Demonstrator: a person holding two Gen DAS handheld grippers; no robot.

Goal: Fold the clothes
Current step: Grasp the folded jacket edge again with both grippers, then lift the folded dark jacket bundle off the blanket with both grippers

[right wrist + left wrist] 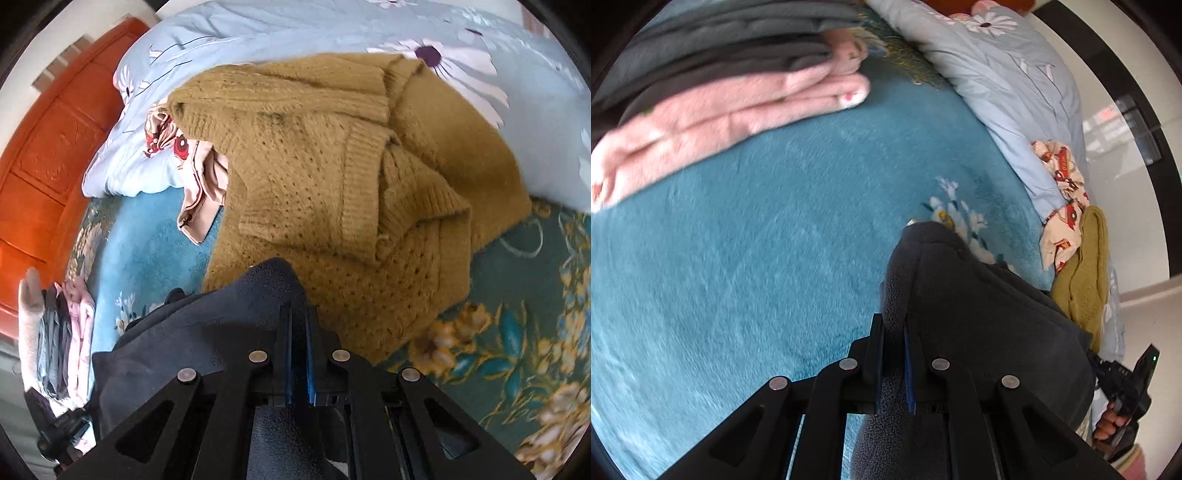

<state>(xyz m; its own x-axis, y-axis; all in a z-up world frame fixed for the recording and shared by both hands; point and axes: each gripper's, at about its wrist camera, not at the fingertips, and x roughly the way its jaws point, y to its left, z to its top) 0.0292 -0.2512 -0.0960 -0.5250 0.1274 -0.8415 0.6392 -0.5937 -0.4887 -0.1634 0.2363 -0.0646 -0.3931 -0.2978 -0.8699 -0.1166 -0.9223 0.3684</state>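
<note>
My left gripper (895,325) is shut on a dark grey fleece garment (964,306) and holds it above the blue blanket (757,240). My right gripper (299,314) is shut on the same dark fleece garment (192,339), which hangs between the two grippers. A mustard knit sweater (332,177) lies crumpled ahead of the right gripper; it also shows in the left wrist view (1086,266). A stack of folded clothes, pink (713,114) under grey (713,44), lies on the blanket at the far left.
A light blue floral duvet (1008,81) is bunched along the bed's far side. A cream patterned garment with red print (1063,192) lies by the sweater. An orange wooden headboard (48,166) stands at the left of the right wrist view.
</note>
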